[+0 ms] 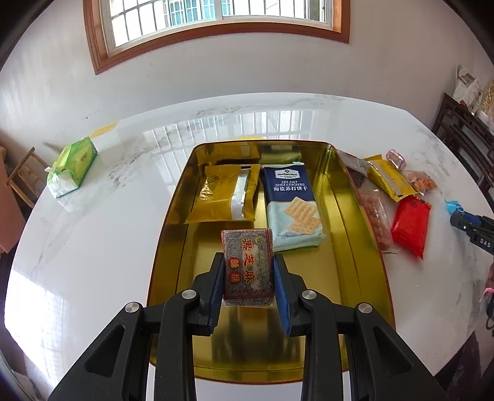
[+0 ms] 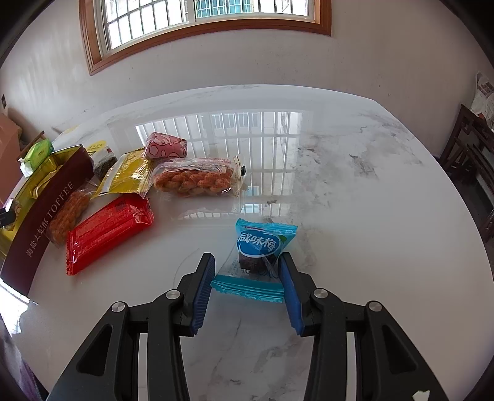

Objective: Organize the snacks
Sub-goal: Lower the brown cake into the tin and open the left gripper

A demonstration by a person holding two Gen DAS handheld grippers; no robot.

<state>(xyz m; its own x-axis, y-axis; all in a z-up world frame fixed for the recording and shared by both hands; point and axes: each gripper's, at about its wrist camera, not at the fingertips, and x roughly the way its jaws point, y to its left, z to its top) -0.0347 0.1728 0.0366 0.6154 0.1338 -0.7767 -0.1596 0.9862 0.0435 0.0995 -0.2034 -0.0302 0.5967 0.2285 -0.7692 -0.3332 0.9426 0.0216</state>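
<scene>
While L gripper [image 1: 248,271] clamps sesame bar [image 1: 248,266] over gold tin [image 1: 173,216], R gripper [image 2: 247,271] straddles plum candy [image 2: 257,253], jaws apart.

The left gripper [image 1: 248,262] clamps a clear-wrapped black sesame candy bar [image 1: 248,268] between its blue pads over the near half of a gold tin tray [image 1: 349,216] on a white marble table [image 1: 102,231]. Deeper in the tray lie a yellow foil packet [image 1: 227,194] and, beside it on the right, a navy pack of sea salt soda crackers [image 1: 293,206]. Right of the tray sit loose snacks, among them a red packet [image 1: 410,225] and a second yellow packet [image 1: 386,179], while a green tissue pack [image 1: 72,169] rests far left beneath a wood-framed window [image 1: 222,24].
</scene>
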